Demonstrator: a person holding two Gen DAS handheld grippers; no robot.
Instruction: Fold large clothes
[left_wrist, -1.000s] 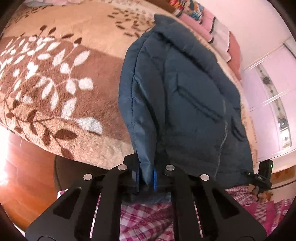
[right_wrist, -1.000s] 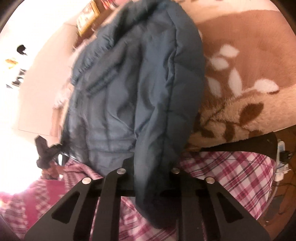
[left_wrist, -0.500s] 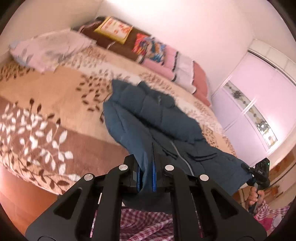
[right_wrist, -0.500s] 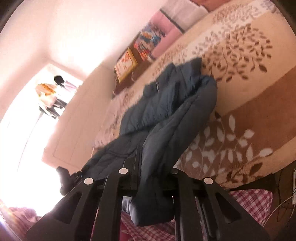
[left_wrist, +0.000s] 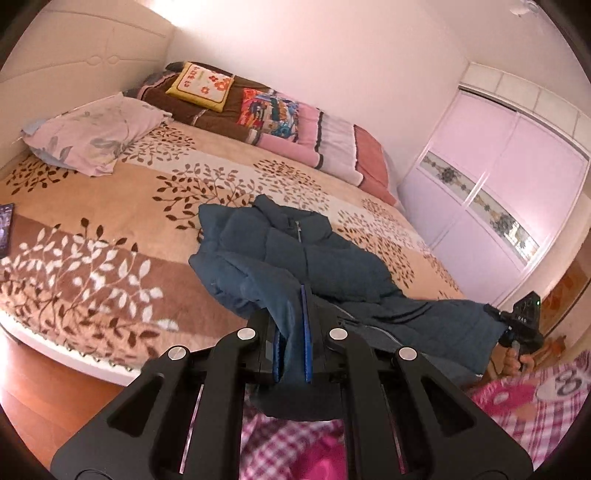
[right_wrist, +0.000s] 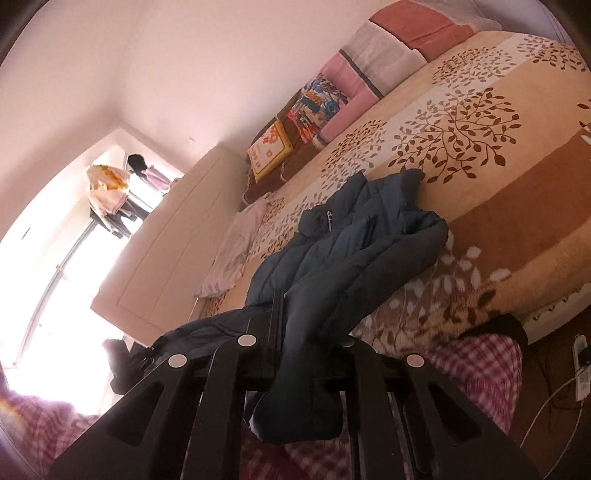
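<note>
A dark blue padded jacket (left_wrist: 314, 254) lies with its collar end on the bed and its lower part pulled off the near edge. My left gripper (left_wrist: 291, 332) is shut on a fold of the jacket's hem. My right gripper (right_wrist: 306, 325) is shut on another part of the jacket (right_wrist: 354, 251), whose cloth hangs down between its arms. The right gripper also shows in the left wrist view (left_wrist: 524, 325), at the jacket's far corner. The jacket stretches between both grippers and the bed.
The bed has a beige and brown leaf-patterned blanket (left_wrist: 110, 229). Pillows and folded quilts (left_wrist: 258, 107) line the wall side. A dark flat object (left_wrist: 5, 229) lies at the blanket's left edge. A pink wardrobe (left_wrist: 498, 177) stands at right. The person's checked clothing (left_wrist: 295, 443) is below.
Both grippers have drawn back and tilted up from the bed, pulling the jacket toward the near edge. The jacket now lies lower and stretched out instead of hanging up close.
</note>
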